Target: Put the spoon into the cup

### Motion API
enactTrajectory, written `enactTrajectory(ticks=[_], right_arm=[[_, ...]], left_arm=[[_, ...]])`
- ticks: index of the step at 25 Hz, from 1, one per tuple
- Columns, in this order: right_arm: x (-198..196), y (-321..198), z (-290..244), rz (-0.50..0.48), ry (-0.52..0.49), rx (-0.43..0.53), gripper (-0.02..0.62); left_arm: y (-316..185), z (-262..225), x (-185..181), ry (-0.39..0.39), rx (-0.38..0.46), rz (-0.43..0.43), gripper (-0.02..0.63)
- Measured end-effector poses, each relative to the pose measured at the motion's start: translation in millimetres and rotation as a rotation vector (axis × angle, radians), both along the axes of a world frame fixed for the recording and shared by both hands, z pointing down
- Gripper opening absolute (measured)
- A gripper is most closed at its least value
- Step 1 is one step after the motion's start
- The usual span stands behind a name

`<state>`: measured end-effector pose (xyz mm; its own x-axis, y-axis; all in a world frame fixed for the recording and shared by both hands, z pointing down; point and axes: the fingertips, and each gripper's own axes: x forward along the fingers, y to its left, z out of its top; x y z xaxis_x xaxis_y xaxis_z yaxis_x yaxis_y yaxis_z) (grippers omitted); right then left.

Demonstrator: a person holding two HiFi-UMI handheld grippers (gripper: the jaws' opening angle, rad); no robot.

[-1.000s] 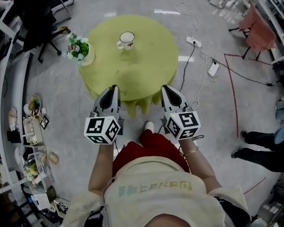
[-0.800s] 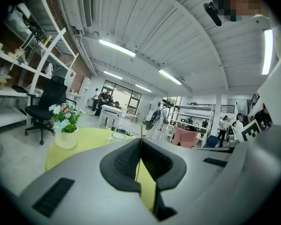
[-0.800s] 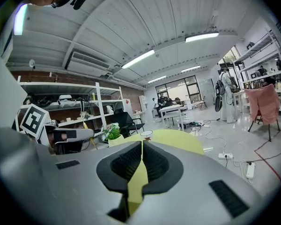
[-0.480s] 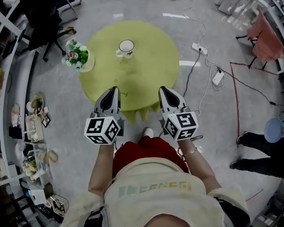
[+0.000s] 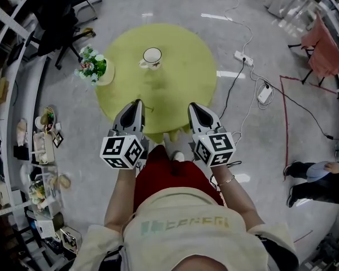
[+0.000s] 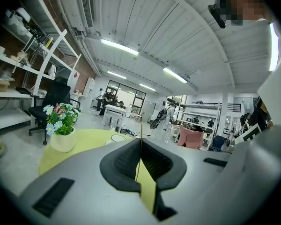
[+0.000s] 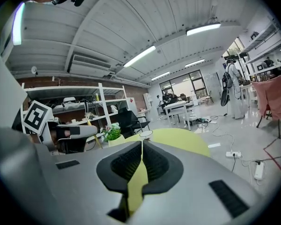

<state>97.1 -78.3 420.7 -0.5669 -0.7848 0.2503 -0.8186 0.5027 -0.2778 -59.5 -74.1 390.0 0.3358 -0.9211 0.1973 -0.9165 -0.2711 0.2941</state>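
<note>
Jaws pressed together, the left hand-held gripper point(image 5: 138, 103) and right hand-held gripper point(image 5: 193, 106) hover over the desk's point(image 5: 183, 66) near edge, seemingly poised before reaching.

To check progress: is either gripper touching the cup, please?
No, the cup stands on the table beyond the left gripper and right gripper.

**Both grippers held out ahead of us, side by side**

We hold the left gripper point(image 5: 137, 103) and the right gripper point(image 5: 191, 105) level with each other. Our forearms point(image 5: 120, 199) reach forward, the marker cubes point(image 5: 123, 151) sit nearest our chest, and the jaw tips point away from us. The left gripper's jaws are closed on the thin stem of the spoon point(image 6: 141, 128), which stands up between them. The right gripper's jaws are pressed together with nothing between them.
</note>
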Motion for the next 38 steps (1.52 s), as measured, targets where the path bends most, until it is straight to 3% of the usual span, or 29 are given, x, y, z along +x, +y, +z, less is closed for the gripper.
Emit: enactTrajectory(ticks=[14,38], right_arm=[[-13.4,-52.4,2.4,0.013,0.020,0.001,0.037],[-66.4,-156.8,-2.1,0.042,0.029,0.002,0.037]], left_arm=[[-70.1,-4.1,-21.8,0.028,0.027,-0.009,0.023],[-195.5,-25.7,-48.3,0.065,0.073,0.087,0.023]])
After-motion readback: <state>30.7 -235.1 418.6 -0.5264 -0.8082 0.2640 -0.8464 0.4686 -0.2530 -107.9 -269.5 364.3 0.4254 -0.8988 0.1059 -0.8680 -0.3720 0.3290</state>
